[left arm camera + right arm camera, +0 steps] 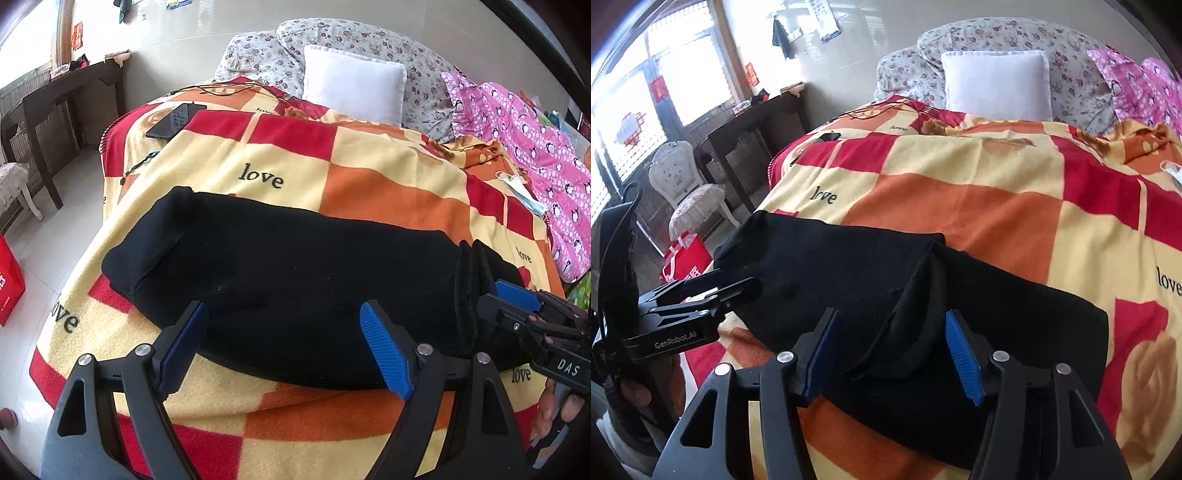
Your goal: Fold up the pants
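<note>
Black pants (280, 280) lie in a folded band across the near part of the bed, on the checked blanket (369, 166).

Left claw (284, 350) is wide and empty, hovering over the near edge of the pants. Right claw (890, 354) is partly open, with a raised fold of cloth between the fingers; the pads don't look to be pressing it, so it reads as let go, not held.

My call for the next fold:
- pinch all layers at the right end, not just the top ridge
- left takes the near edge at the same depth
- lift level, lay over and flatten that ridge

Readable text:
- "love" repeated on the blanket
- "DAS" on the right tool body
- "GenRobot.AI" on the left tool body
- red bag (685, 258) print is unreadable
</note>
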Demonstrator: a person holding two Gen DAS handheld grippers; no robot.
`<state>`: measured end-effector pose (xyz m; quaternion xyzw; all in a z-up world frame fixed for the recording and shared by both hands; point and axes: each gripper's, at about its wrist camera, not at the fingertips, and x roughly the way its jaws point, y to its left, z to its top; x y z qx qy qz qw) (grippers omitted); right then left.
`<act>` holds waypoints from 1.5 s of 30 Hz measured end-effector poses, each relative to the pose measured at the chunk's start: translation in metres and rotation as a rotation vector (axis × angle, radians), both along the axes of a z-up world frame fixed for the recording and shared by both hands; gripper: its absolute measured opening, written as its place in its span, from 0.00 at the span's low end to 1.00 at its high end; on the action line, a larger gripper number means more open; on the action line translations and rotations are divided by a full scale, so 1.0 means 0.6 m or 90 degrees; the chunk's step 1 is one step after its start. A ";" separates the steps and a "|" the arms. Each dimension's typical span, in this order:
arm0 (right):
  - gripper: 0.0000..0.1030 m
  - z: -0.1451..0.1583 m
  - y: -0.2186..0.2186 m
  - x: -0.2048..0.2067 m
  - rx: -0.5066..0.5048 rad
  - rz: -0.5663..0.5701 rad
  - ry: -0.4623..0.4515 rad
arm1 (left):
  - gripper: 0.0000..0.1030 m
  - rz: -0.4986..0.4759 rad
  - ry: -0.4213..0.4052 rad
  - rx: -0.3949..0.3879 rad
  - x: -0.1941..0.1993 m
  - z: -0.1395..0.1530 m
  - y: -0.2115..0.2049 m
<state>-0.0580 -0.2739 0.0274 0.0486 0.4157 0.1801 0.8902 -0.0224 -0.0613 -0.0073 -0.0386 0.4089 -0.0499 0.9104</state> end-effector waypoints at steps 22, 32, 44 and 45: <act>0.62 -0.005 -0.010 0.011 0.000 -0.017 0.010 | 0.82 0.019 -0.010 0.001 0.000 -0.003 0.021; 0.08 -0.020 0.001 0.039 -0.057 -0.043 -0.008 | 0.82 0.062 -0.002 -0.017 0.003 0.000 0.069; 0.07 -0.015 0.005 0.057 -0.006 -0.020 0.001 | 0.82 0.085 -0.002 -0.027 -0.001 -0.001 0.096; 0.13 -0.018 0.005 0.056 -0.002 -0.019 0.004 | 0.82 0.088 0.000 -0.026 0.000 -0.002 0.098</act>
